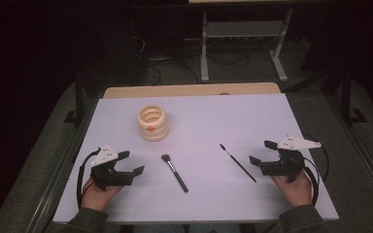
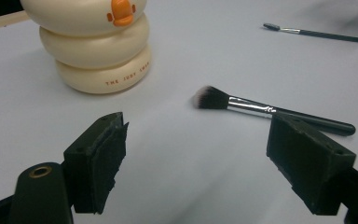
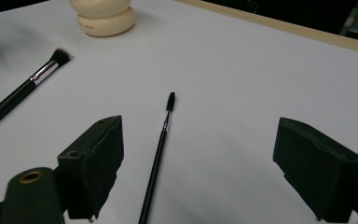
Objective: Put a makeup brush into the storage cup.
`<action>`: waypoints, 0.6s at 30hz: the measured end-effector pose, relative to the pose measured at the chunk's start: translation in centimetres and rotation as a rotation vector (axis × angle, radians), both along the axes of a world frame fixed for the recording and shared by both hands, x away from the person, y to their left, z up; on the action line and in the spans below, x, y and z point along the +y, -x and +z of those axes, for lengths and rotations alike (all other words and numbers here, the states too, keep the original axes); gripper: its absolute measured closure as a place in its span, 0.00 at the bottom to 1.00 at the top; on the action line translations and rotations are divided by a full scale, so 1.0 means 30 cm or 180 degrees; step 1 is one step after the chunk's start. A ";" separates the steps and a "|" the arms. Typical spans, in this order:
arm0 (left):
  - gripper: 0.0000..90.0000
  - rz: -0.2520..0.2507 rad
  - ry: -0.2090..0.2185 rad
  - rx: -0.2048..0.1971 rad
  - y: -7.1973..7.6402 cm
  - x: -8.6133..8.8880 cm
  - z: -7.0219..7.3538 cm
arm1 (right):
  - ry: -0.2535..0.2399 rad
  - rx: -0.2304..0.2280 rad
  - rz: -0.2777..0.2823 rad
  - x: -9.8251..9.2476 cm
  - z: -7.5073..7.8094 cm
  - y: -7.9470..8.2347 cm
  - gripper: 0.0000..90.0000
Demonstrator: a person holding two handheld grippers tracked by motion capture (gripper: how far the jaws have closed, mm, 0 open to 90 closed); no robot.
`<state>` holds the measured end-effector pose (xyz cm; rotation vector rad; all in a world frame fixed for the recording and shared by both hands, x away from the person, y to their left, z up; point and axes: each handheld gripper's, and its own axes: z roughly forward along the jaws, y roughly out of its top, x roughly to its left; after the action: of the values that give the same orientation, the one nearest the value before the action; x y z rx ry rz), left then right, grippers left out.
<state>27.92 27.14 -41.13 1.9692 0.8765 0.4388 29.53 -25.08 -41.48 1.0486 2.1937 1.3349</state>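
Observation:
A cream holder [image 1: 152,122] shaped like stacked rings, with an orange mark, stands upright at the table's middle back; it also appears in the left gripper view [image 2: 95,44] and the right gripper view [image 3: 103,14]. A thick makeup brush [image 1: 174,172] [image 2: 265,112] [image 3: 25,88] lies flat in front of it. A thin black brush [image 1: 237,162] [image 3: 158,154] [image 2: 319,33] lies to its right. My left gripper [image 1: 130,163] [image 2: 200,158] rests open at the front left, jaws empty. My right gripper [image 1: 263,151] [image 3: 205,163] is open at the front right, just right of the thin brush.
The white table top [image 1: 204,121] has a wooden strip [image 1: 189,90] along its far edge. Beyond it, a metal frame [image 1: 243,43] and cables lie on the dark floor. A person's hands and sleeves come in at the bottom.

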 end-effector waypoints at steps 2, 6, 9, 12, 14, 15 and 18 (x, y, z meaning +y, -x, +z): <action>0.21 0.0004 -0.0001 -0.0018 0.000 0.000 0.001 | 0.0007 0.0013 0.0004 0.001 -0.001 -0.001 0.17; 0.21 -0.0008 0.0011 -0.0007 0.000 0.000 0.000 | 0.0011 0.0008 0.0009 0.003 -0.002 -0.001 0.17; 0.21 -0.0021 0.0005 0.0021 -0.001 -0.002 -0.002 | 0.0011 0.0010 -0.0001 0.002 -0.002 0.000 0.17; 0.21 -0.0027 -0.0005 0.0020 0.000 -0.002 -0.002 | -0.0003 -0.0003 -0.0007 0.000 -0.002 -0.001 0.17; 0.21 -0.0036 -0.0005 0.0019 0.001 -0.002 -0.002 | -0.0007 0.0000 0.0002 0.001 -0.001 0.001 0.18; 0.21 -0.0045 -0.0025 0.0008 0.001 -0.002 -0.001 | -0.0002 -0.0007 0.0006 0.001 0.000 0.002 0.18; 0.22 -0.0047 -0.0013 0.0018 0.004 -0.005 -0.002 | 0.0002 -0.0041 0.0009 0.002 0.006 0.008 0.19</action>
<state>27.80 26.99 -41.18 1.9804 0.8648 0.4271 29.30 -25.03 -41.31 1.0344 2.1869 1.3385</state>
